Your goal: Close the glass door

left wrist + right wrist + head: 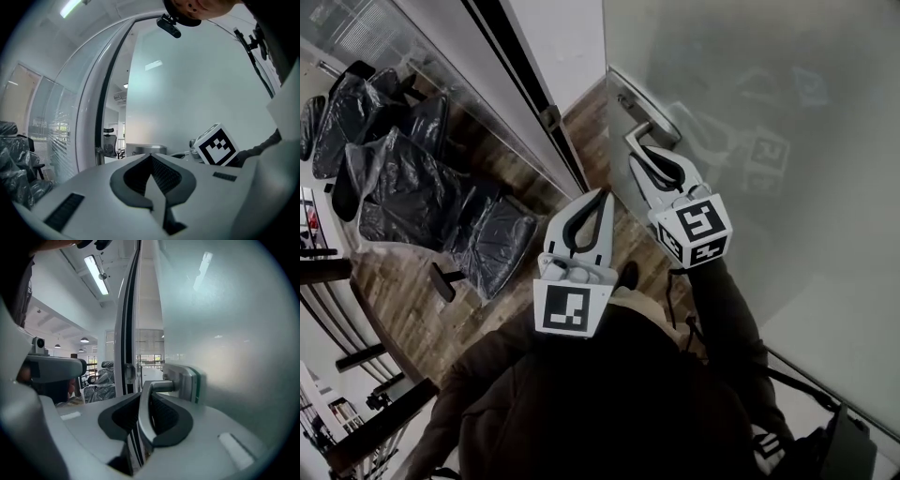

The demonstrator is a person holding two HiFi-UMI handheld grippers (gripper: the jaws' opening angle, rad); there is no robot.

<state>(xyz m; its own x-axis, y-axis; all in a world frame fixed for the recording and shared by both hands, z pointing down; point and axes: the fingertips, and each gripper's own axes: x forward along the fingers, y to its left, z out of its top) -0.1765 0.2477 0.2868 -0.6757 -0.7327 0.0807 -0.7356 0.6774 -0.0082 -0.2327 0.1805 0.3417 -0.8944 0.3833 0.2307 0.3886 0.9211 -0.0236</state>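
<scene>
**Right gripper on door handle, glass door ajar**

Far left in the head view: chairs wrapped in dark plastic point(422, 187) stood on the wood floor point(412, 291), behind a fixed glass wall. Next to them was the dark door frame point(525, 66), upright, also seen in the left gripper view point(101, 117) and the right gripper view point(129, 333).

The left gripper point(602, 197) was held out just beside the frame, touching nothing. Its view showed the jaws together, tips meeting, nothing between them point(151, 157).

The right gripper point(645, 155) was just right of it, clamped on the door handle point(649, 134). In the right gripper view the silver lever point(143, 413) sat pinched between both pads. Its long axis ran along the jaws, with the free end toward the camera. The far end bent right into the metal lock plate point(187, 380) on the door.

The glass door point(769, 94) filled the right side, a frosted panel standing upright with its long axis vertical point(225, 333). Its handle edge faced the frame. A gap remained between that edge and the frame, with floor and room visible through it, so the door was not closed.
</scene>
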